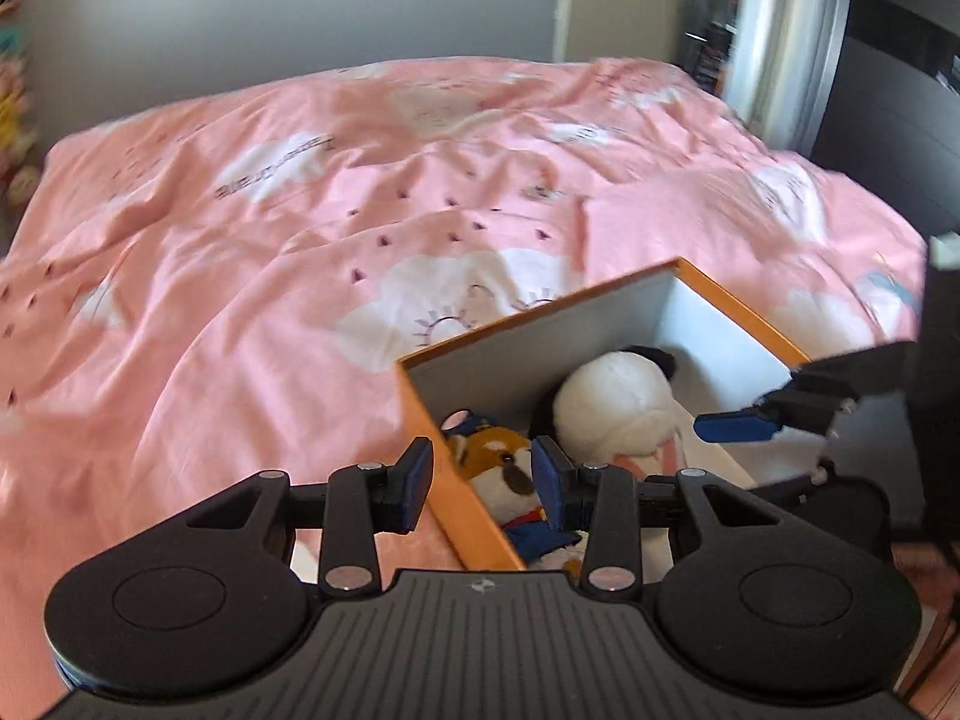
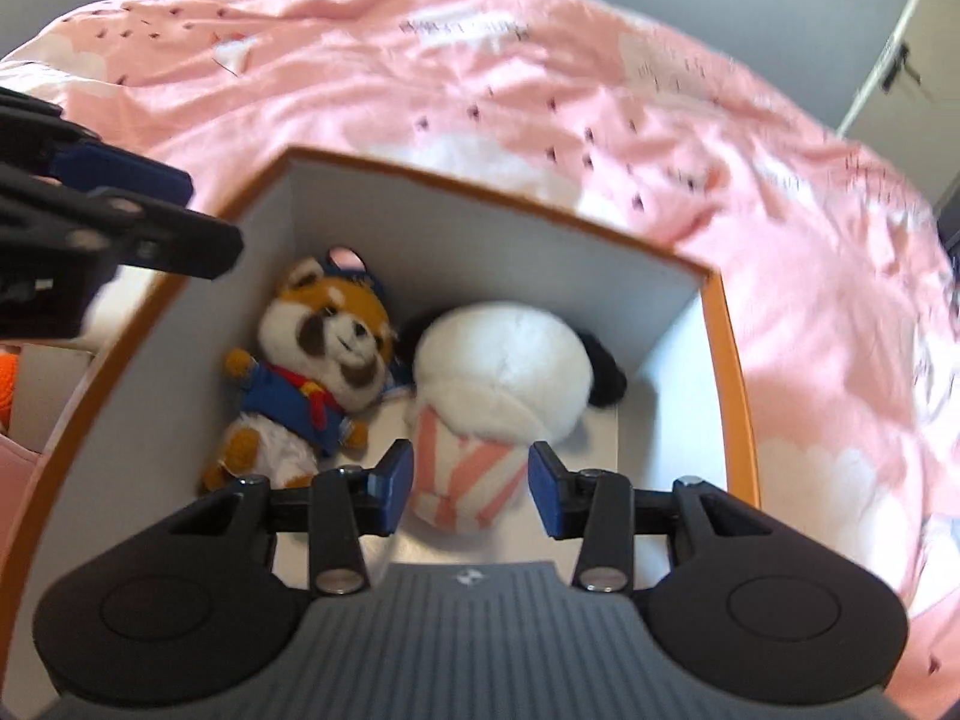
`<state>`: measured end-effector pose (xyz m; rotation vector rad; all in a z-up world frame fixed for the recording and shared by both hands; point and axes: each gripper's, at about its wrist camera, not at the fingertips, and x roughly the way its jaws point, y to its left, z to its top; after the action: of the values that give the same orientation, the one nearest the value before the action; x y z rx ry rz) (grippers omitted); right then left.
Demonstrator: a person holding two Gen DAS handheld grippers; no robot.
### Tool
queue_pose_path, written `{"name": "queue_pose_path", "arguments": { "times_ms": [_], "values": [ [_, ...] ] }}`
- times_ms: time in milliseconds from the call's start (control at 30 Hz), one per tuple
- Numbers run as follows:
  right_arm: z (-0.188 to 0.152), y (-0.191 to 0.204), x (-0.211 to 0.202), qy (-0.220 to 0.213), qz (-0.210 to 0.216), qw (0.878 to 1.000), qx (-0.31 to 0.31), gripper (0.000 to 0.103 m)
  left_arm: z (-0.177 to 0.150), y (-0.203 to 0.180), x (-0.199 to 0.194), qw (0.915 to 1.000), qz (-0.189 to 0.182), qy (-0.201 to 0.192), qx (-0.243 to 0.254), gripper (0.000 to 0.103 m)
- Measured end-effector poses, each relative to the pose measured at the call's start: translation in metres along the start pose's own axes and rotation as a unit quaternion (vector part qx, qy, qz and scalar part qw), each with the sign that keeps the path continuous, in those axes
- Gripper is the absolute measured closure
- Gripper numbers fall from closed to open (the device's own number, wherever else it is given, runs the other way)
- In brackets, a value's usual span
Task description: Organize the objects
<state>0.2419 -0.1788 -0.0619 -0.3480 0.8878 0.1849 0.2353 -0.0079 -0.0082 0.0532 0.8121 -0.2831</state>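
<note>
Box (image 2: 729, 360) at twelve o'clock holds raccoon plush (image 2: 324, 354) and panda plush (image 2: 504, 366), so right gripper (image 2: 471, 483) and left gripper (image 1: 483, 483) hang spread, empty.

Two plush toys (image 2: 318, 360) (image 2: 498, 378), one orange box (image 2: 729, 360)

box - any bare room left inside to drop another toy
Free floor lies on the right of the box, between the white plush and the right wall. The left side is crowded: the raccoon toy lies against the white plush.
</note>
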Motion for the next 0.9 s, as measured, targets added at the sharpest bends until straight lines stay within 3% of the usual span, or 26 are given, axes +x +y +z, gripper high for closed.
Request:
{"name": "queue_pose_path", "arguments": {
  "times_ms": [100,200,367,567,667,767,833,900],
  "values": [
    [0.003,0.021,0.005,-0.004,-0.003,0.999,-0.047,0.06,-0.004,0.009,-0.006,0.9993,0.009,-0.001,-0.035,0.058],
    [0.011,0.029,0.026,0.007,-0.034,0.996,-0.08,0.06,-0.008,0.015,-0.012,0.9987,0.017,-0.003,-0.048,0.058],
    [0.01,0.034,0.048,0.04,-0.113,0.986,-0.116,0.037,-0.014,0.025,-0.019,0.9969,0.024,-0.004,-0.075,0.058],
    [0.005,0.018,0.066,0.06,-0.176,0.976,-0.112,0.044,-0.021,0.028,-0.015,0.9957,0.017,0.009,-0.091,0.058],
    [0.009,0.0,0.058,0.051,-0.148,0.986,-0.055,0.048,-0.023,0.029,-0.015,0.9956,0.015,0.01,-0.092,0.058],
    [0.017,-0.025,0.036,0.026,-0.069,0.996,0.044,0.049,-0.024,0.03,-0.016,0.9953,0.015,0.01,-0.095,0.058],
    [0.022,-0.044,0.03,0.022,-0.01,0.992,0.123,0.049,-0.025,0.03,-0.016,0.9951,0.015,0.013,-0.097,0.058],
    [0.021,-0.06,0.027,0.022,0.06,0.979,0.196,0.049,-0.025,0.029,-0.016,0.9952,0.014,0.015,-0.095,0.058]
  ]
}}
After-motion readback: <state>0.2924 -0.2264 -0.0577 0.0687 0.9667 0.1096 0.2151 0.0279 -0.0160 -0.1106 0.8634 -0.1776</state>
